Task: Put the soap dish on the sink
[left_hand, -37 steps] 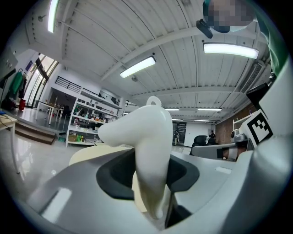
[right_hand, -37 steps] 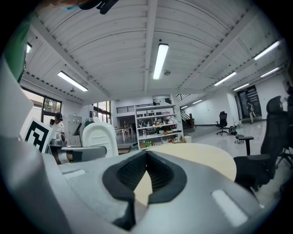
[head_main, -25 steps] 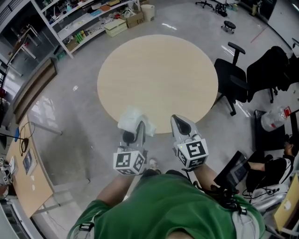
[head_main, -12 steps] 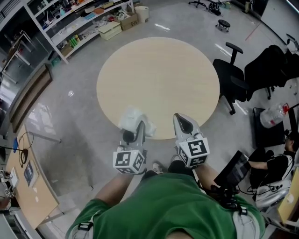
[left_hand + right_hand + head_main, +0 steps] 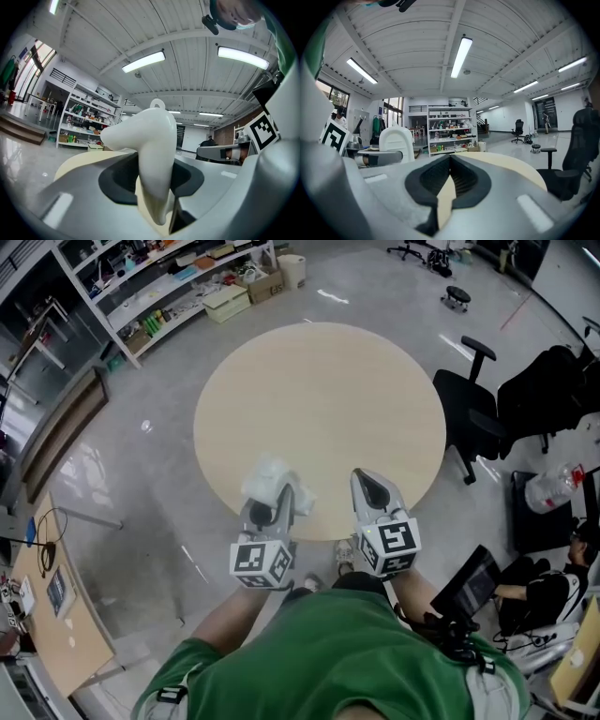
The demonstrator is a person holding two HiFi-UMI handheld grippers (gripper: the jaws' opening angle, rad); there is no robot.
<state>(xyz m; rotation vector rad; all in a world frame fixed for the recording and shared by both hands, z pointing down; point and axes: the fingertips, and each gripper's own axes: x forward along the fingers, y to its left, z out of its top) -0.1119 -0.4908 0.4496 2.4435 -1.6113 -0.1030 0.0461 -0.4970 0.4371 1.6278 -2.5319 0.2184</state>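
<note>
Holding dish (image 5: 150, 154) by one thin edge in left gripper (image 5: 279, 499), jaws part-open and pressed on it, above near rim of table (image 5: 319, 399). Right gripper (image 5: 367, 486) closed, empty, over same rim. Could slip or swing in so narrow a pinch if jolted. No sink visible around table; might get set down there instead.

Round beige table (image 5: 319, 409), black office chair (image 5: 464, 404), cluttered shelving (image 5: 150, 287)
</note>
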